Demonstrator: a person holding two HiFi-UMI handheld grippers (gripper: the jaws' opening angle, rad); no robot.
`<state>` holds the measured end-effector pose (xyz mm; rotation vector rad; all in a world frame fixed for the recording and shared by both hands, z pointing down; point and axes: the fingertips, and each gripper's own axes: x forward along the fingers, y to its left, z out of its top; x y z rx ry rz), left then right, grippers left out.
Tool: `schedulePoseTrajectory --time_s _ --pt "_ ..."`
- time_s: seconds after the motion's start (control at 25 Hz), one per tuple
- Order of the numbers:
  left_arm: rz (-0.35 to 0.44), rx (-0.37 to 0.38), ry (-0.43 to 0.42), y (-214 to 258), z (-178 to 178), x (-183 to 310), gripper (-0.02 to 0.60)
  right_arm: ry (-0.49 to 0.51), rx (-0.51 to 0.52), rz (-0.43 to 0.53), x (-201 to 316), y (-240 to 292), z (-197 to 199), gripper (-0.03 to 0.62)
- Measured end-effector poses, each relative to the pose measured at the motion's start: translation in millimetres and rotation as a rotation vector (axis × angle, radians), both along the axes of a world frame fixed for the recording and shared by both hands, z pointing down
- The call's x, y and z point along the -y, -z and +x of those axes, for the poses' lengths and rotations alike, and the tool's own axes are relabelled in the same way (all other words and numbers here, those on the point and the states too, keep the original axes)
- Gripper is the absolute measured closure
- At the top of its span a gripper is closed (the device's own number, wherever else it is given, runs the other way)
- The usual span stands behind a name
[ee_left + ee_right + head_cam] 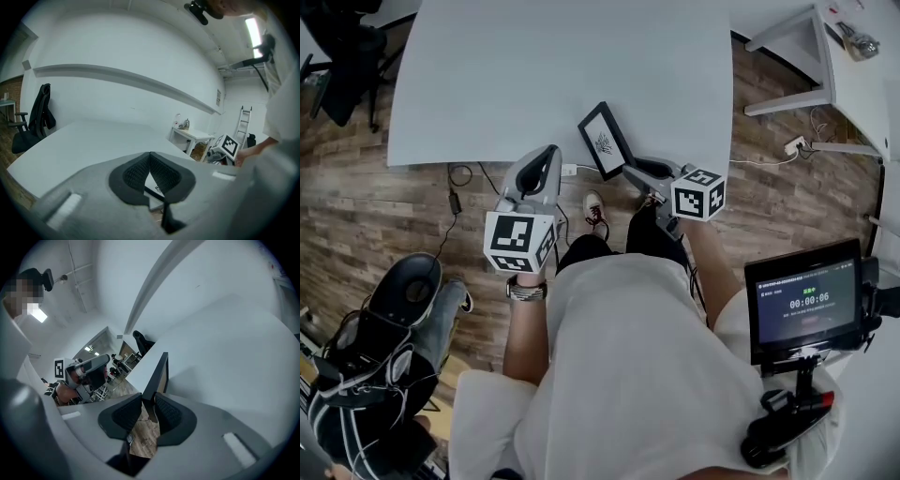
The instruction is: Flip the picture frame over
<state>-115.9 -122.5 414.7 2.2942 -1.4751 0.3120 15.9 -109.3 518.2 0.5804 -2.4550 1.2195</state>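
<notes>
Head view, looking steeply down: a person in a white top stands at the near edge of a large white table, holding a gripper in each hand. The right gripper is clamped on the lower corner of a black picture frame, which is raised at a tilt over the table's near edge, with its white mat and a small dark drawing facing up toward the camera. The left gripper sits just beside the frame on its left, apart from it, with its marker cube nearer the person. In the right gripper view the picture frame appears edge-on, a thin dark slab rising from between the two black pads, which press on it from either side; wooden floor shows below the jaws. In the left gripper view the jaw tips meet with nothing between them, and a sliver of the frame shows through the gap below the tips. To the person's right, a small screen shows a timer
</notes>
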Motion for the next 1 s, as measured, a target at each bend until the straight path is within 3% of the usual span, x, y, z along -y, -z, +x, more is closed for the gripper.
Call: schedulePoseTrajectory --time_s 0.32,1.0 --pt "-0.014 0.005 -0.019 -3 2 3 0.577 -0.007 -0.013 -0.087 -26 -28 3 0.505" --pt "-0.035 0.023 -0.012 -11 1 -5 0.577 -0.037 0.059 -0.206 -43 -62 1 0.502"
